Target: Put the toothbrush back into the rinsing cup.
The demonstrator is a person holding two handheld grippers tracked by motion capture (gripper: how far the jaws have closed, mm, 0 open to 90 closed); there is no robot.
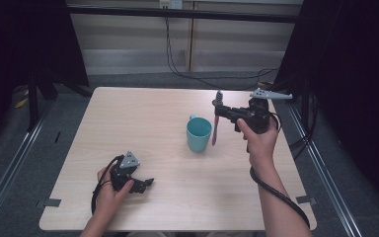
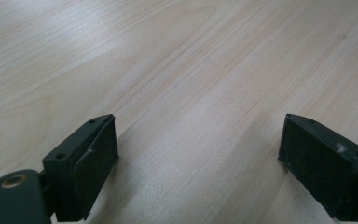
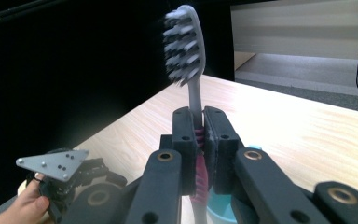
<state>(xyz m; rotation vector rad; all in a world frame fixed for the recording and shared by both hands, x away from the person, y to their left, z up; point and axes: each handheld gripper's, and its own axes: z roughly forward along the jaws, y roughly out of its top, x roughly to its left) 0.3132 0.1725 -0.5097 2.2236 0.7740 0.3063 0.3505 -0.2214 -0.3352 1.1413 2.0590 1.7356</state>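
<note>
Right gripper (image 3: 199, 135) clamps toothbrush (image 3: 186, 51); bristles blurred; cup (image 3: 221, 210) mostly hidden

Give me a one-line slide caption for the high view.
Right gripper holds a pink-handled toothbrush upright beside the teal cup; left gripper rests open on the table.

A pale wooden table (image 1: 143, 123) with rounded corners stands on a grey floor (image 1: 10, 163). Black curtains (image 1: 24, 44) hang at ten and two o'clock from the table, and metal rails (image 1: 11, 159) run along the floor at its nine and three o'clock sides. At twelve o'clock a light panelled wall (image 1: 128, 44) rises behind it, with black cables (image 1: 177, 69) drooping from a socket down to the floor.
</note>
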